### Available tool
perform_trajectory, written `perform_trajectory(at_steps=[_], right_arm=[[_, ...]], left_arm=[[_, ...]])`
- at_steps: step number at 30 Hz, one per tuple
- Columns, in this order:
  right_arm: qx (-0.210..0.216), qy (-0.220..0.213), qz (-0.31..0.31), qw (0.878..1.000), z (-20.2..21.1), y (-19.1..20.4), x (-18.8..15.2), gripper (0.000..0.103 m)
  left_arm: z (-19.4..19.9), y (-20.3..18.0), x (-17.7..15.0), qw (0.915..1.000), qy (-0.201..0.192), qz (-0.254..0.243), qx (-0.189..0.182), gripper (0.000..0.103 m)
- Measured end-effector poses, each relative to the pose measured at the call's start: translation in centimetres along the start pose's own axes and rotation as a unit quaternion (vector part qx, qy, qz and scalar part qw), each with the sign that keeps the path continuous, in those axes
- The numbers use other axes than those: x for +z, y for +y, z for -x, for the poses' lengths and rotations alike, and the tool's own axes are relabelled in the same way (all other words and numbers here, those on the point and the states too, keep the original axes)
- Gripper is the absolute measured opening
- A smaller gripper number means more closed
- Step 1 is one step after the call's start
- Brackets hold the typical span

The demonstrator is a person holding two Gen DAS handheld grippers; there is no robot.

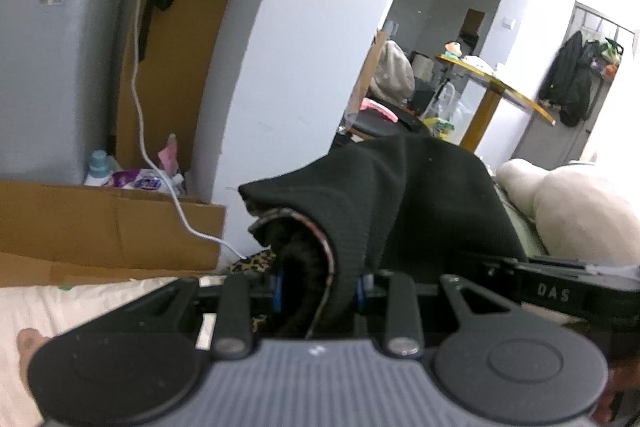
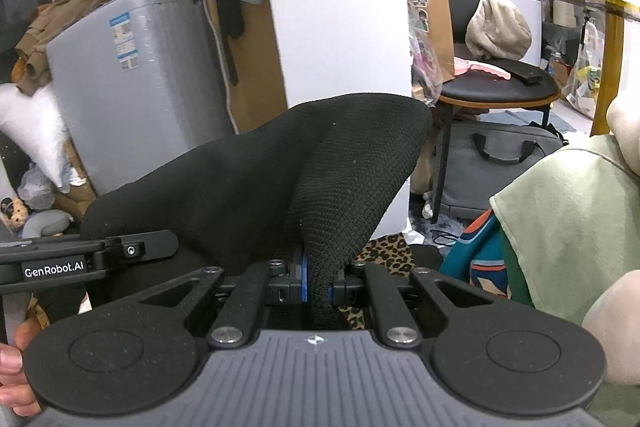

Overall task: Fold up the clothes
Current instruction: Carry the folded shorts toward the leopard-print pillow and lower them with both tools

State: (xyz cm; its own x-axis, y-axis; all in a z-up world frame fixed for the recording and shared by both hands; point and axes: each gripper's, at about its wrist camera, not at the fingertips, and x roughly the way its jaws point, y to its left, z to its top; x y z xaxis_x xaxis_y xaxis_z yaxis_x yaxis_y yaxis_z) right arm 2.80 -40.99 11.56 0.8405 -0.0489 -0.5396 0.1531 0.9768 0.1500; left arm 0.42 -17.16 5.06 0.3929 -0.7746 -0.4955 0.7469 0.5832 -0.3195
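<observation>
Cardboard box [image 1: 100, 227] – bottle [image 1: 97, 167], packets inside; paper bag [image 2: 430, 27] contents unclear.

A black knit garment [image 2: 280, 179] hangs bunched and raised, its ribbed edge folded over a dark lining.

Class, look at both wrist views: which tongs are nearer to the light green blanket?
Right. The right tongs, shut on the black knit garment, sit just beside the light green blanket. The left tongs, gripping the same garment, lie on the far side of them.
</observation>
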Motion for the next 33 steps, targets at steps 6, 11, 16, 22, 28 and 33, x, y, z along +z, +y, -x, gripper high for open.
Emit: perform_trajectory(at_steps=[6, 11, 16, 22, 28, 33], right_arm=[[-0.015, 0.001, -0.003, 1.000, -3.2, -2.9, 0.3, 0.007], [-0.040, 0.000, -0.005, 0.999, -5.5, -5.5, -0.4, 0.007], [-0.075, 0.005, 0.013, 0.997, -7.2, -7.8, -2.4, 0.007], [-0.113, 0.002, 0.047, 0.993, -10.1, -9.8, -5.7, 0.007], [-0.119, 0.006, 0.045, 0.992, -15.1, -11.9, -8.8, 0.007], [-0.111, 0.014, 0.045, 0.993, -19.9, -13.3, -10.8, 0.007]], left_arm=[[-3.6, 0.1, -0.4, 0.9999, 0.001, 0.002, -0.016, 0.033], [-6.2, -0.5, -2.4, 0.9996, -0.011, 0.017, -0.021, 0.033], [-9.5, -0.5, -5.7, 0.9972, -0.013, 0.053, -0.052, 0.033], [-14.4, 0.3, -9.7, 0.9943, 0.009, 0.071, -0.079, 0.033], [-19.1, 2.4, -12.4, 0.9937, 0.026, 0.071, -0.083, 0.033], [-22.5, 5.0, -13.6, 0.9941, 0.033, 0.065, -0.081, 0.033]])
